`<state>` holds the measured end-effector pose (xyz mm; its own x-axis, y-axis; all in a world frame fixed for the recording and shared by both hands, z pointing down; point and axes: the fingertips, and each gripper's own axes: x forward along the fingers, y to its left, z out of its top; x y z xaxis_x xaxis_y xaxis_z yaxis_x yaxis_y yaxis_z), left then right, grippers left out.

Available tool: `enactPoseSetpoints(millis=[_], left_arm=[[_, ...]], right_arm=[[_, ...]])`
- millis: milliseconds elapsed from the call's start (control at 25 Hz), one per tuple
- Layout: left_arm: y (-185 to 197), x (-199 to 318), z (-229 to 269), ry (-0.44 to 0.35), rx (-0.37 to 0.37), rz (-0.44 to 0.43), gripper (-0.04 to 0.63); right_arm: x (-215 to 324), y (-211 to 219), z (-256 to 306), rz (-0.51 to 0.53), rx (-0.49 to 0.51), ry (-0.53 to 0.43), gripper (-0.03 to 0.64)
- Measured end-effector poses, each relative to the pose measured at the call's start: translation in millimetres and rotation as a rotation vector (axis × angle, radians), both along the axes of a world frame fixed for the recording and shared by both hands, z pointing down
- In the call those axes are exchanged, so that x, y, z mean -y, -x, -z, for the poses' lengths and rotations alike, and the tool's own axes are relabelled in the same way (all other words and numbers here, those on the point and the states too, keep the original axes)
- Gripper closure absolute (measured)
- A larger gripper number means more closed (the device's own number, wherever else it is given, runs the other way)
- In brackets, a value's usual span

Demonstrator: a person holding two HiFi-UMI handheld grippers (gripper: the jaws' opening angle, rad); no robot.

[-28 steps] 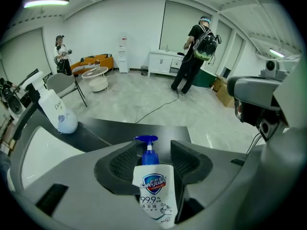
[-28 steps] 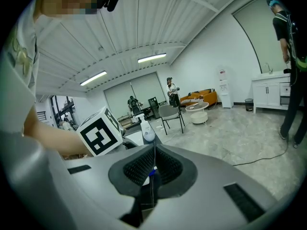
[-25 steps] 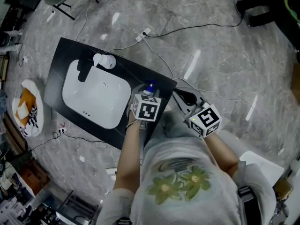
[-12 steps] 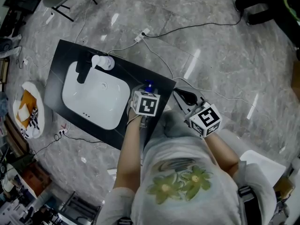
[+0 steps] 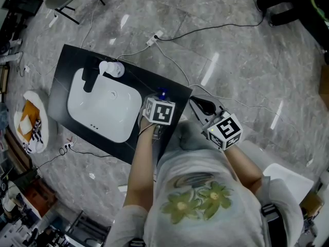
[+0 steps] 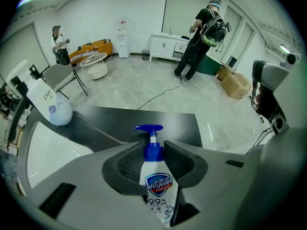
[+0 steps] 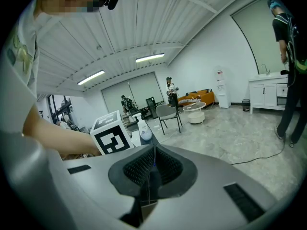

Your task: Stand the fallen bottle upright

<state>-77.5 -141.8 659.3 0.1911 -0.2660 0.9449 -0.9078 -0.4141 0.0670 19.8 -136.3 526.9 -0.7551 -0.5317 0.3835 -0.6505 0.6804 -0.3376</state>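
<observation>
A white Safeguard pump bottle (image 6: 157, 188) with a blue pump (image 5: 163, 93) lies on the black counter (image 5: 69, 60) near its right edge, with the pump pointing away from me. My left gripper (image 6: 154, 164) points steeply down over it. Its jaws are closing, and the pads sit against both sides of the bottle just below the blue collar. In the head view the marker cube (image 5: 160, 111) hides most of the bottle. My right gripper (image 7: 152, 169) hangs off the counter's right side, shut with nothing in it; its dark tip (image 5: 203, 107) shows in the head view.
A white sink basin (image 5: 103, 104) fills the counter's left part, with a black tap (image 5: 90, 76) and a white Dove bottle (image 6: 48, 104) behind it. Cables (image 5: 175, 35) run over the grey floor. People stand far off in the room.
The left gripper's cube has shifted slightly up and right over the bottle. The right gripper has kept still.
</observation>
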Motion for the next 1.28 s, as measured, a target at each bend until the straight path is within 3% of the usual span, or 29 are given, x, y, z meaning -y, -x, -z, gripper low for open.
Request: enactPoseSetpoints(millis=[360,680,1280], left_arm=[[0,0,2,0.000,0.001,-0.024,0.449],[-4,-6,3,-0.045,0.000,-0.058,0.456],[-2,-7,27,-0.132,-0.032,-0.015,0.457]], right_arm=[[-1,2,5,-0.002,-0.003,-0.007,0.574],[-7,2,6,-0.006,-0.011,-0.012,0.574],[-22,1,16,-0.007,-0.009,-0.030,0.574]])
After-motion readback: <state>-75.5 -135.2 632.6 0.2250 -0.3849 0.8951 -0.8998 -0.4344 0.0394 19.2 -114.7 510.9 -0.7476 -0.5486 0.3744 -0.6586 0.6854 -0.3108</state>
